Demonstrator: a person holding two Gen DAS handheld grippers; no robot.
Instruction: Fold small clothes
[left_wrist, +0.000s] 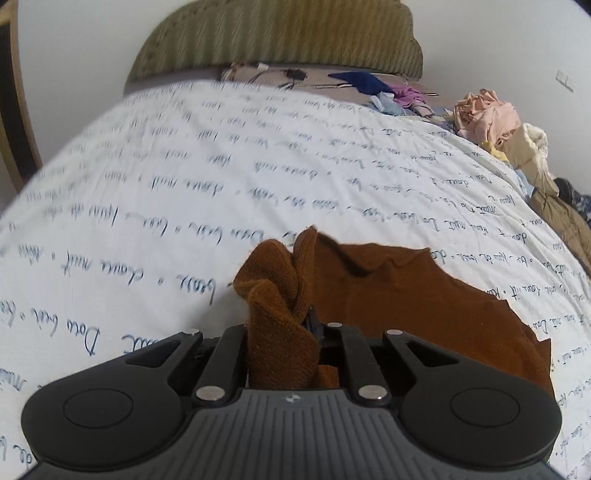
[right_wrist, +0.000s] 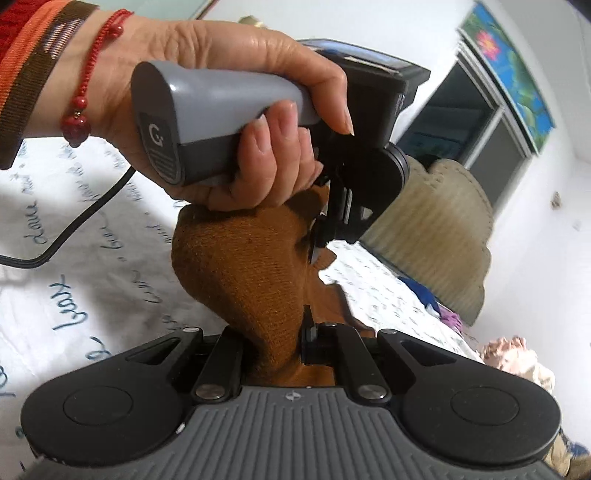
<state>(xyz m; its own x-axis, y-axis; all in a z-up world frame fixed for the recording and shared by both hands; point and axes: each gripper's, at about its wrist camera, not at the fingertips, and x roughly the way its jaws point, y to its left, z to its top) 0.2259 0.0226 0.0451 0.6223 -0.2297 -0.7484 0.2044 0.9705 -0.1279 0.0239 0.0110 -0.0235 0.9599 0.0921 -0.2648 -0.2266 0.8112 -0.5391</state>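
brown garment: coarse matt knit | bedsheet: smooth printed cloth

The bedsheet is covered in rows of blue handwriting. In the left wrist view most of it is blurred; at the lower left of the frame one word seems to read "Doux", and the rest cannot be made out. In the right wrist view the script on the bedsheet at the left of the frame stands sideways and is not legible. On the butt end of the grey handle, upper left, sits a white "G"-like logo.
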